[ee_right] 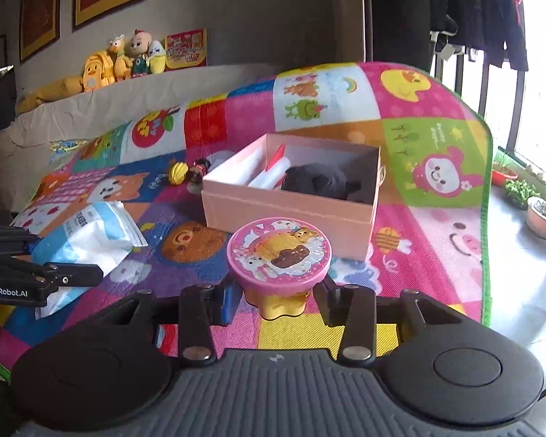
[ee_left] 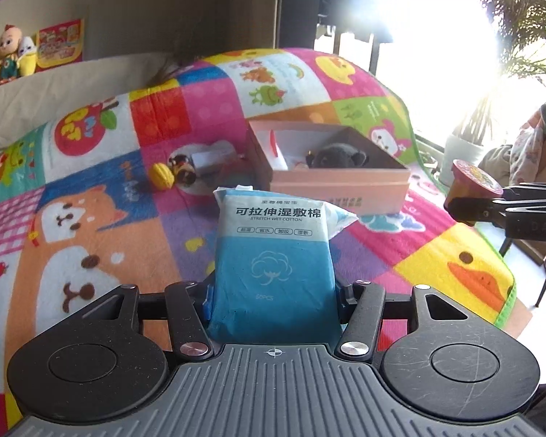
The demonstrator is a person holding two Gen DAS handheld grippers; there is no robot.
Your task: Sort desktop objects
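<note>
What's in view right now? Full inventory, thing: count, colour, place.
mat: 1, patchwork multicolour, covers the surface
box: 1, pink, open, mid-mat
plush: 1, dark grey, inside box
white items: number unclear, inside box, left part
small toys: at least 2, yellow and dark, left of box
cotton pack: 1, blue and white, in left gripper
cup: 1, pink lid, yellow body, in right gripper
stuffed toys: several, mostly yellow, back ledge
plant pots: several, floor by window
left gripper: shut on cotton pack
right gripper: shut on cup

L tool (ee_left: 273, 291) clamped, tilted down, R tool (ee_right: 276, 296) clamped, tilted down
</note>
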